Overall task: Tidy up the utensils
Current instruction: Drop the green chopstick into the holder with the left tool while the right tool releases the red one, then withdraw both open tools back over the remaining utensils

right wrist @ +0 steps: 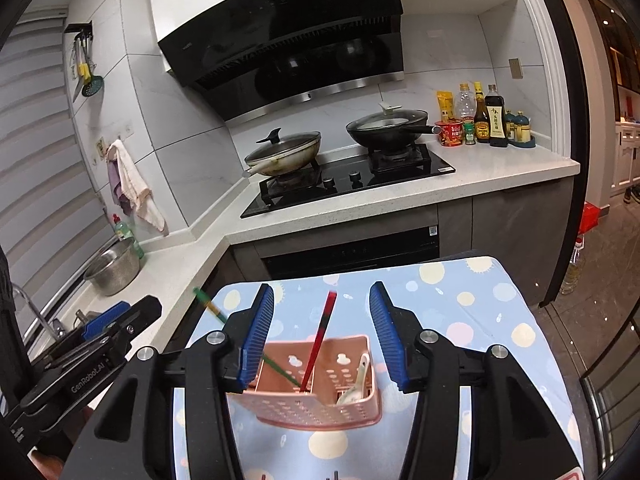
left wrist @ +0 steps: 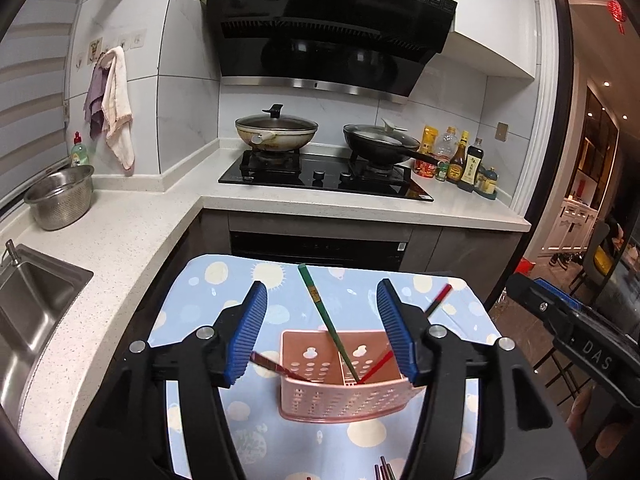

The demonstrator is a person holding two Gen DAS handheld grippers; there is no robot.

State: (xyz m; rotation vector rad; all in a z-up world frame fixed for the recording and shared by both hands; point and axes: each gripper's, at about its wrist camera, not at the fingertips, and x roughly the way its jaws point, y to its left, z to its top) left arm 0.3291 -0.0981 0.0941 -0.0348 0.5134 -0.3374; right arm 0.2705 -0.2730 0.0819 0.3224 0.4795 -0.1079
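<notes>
**Both pairs of fingers apart above the pink basket**

The blue-padded fingers (left wrist: 248, 332) of the left gripper (left wrist: 322, 332) stand well apart, and nothing is pressed between them. A green chopstick (left wrist: 326, 322) rises through the gap without touching either pad, its lower end down in the pink utensil basket (left wrist: 340, 402). The right gripper (right wrist: 322, 336) is likewise parted, its pads clear of the red chopstick (right wrist: 320, 340) that leans up between them.

The basket sits on a small table covered by a blue cloth with pale dots (left wrist: 224, 280), in front of the kitchen counter (left wrist: 120, 240). Both chopsticks stand tilted in the same compartment, crossing near the bottom. From the right wrist view a white spoon (right wrist: 356, 384) lies in the compartment to their right. A second red stick (left wrist: 276, 368) pokes out past the basket's left edge in the left wrist view.
</notes>
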